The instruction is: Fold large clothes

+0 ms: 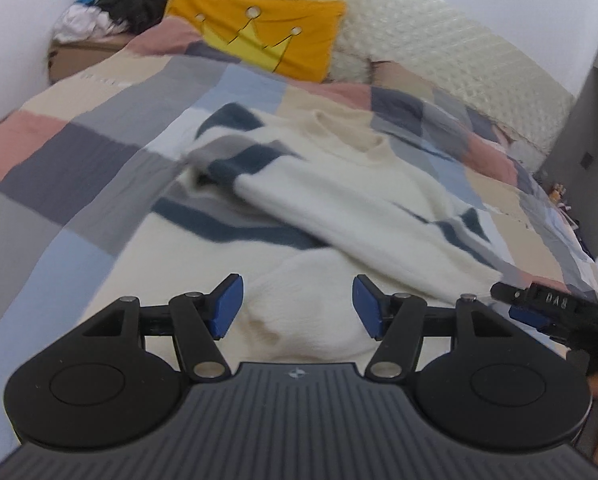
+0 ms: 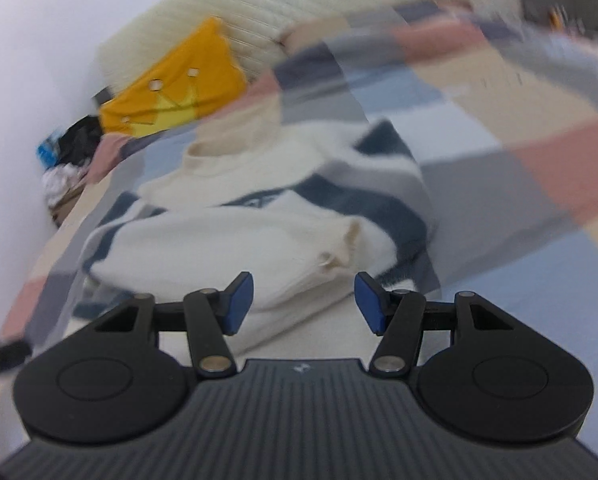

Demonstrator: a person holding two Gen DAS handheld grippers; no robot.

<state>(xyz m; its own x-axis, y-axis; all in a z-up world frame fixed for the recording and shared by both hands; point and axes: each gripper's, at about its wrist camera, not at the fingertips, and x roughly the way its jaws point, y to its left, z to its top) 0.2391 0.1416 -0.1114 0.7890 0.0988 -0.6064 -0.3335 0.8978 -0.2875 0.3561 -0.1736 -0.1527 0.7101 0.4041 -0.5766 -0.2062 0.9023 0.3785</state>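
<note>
So there's a big cream-white knit sweater with dark teal and grey stripes (image 1: 339,200) lying rumpled on the bed, spread over a patchwork quilt of pink, grey, blue and beige squares (image 1: 67,168). One sleeve is thrown diagonally across the body of the sweater, and the pale turtleneck collar (image 1: 355,136) points up toward the headboard end. The left gripper (image 1: 297,306) hangs just over the near edge of the sweater with its blue pads (image 1: 227,306) standing fairly wide apart; there's white knit showing in the gap between them, but the pads aren't pressing on anything as far as I can see. Same deal with the right gripper (image 2: 303,304): jaws spread, nothing pinched, pointing at the sleeve cuff (image 2: 339,252), which sits right ahead of its fingers. In the left wrist view you can catch the tip of the right gripper poking in at the right edge, low over the quilt. Further back there's an orange-yellow cushion with a crown drawn on it (image 1: 259,32) leaning against a cream padded headboard (image 1: 439,40), and a heap of dark and white clothes (image 1: 111,12) on a box in the corner. Right view is pretty blurry.
</note>
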